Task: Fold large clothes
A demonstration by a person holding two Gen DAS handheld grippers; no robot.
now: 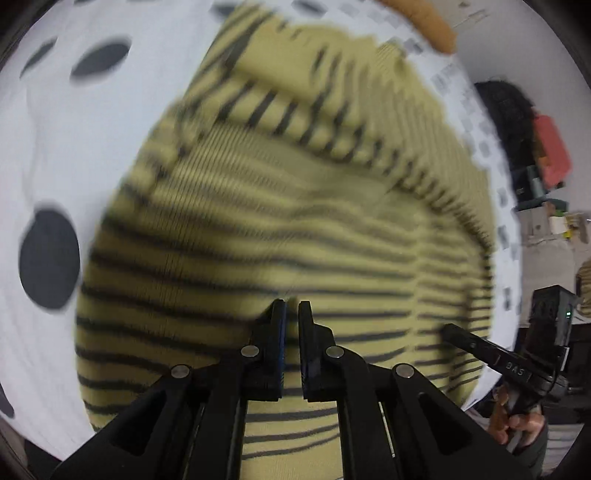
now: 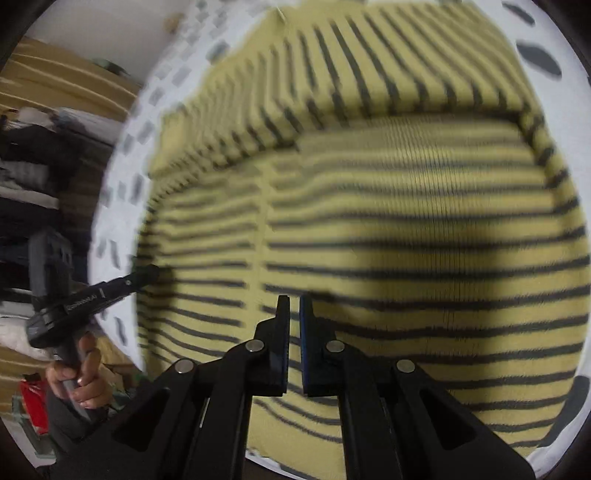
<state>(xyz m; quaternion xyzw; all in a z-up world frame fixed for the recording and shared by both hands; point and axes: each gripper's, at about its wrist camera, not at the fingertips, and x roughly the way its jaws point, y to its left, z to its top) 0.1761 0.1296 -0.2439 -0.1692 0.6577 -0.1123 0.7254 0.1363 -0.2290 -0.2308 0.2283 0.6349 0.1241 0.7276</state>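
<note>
A yellow sweater with thin dark stripes (image 1: 295,221) lies partly folded on a white cloth with dark spots (image 1: 55,147); a folded layer overlaps its far part. It also fills the right wrist view (image 2: 406,240). My left gripper (image 1: 291,306) hovers over the sweater's near part, jaws nearly closed with a narrow gap and nothing between them. My right gripper (image 2: 294,301) stands the same way over the sweater, nearly closed and empty. Each gripper shows in the other's view: the right one (image 1: 498,358) at the sweater's right edge, the left one (image 2: 96,295) at its left edge.
The white cloth (image 2: 122,177) has a band of small grey marks along its edge. Beyond it stand shelves with folded clothes (image 2: 37,147), a red item (image 1: 552,147) and room clutter. A brown rounded object (image 1: 424,22) lies at the far edge.
</note>
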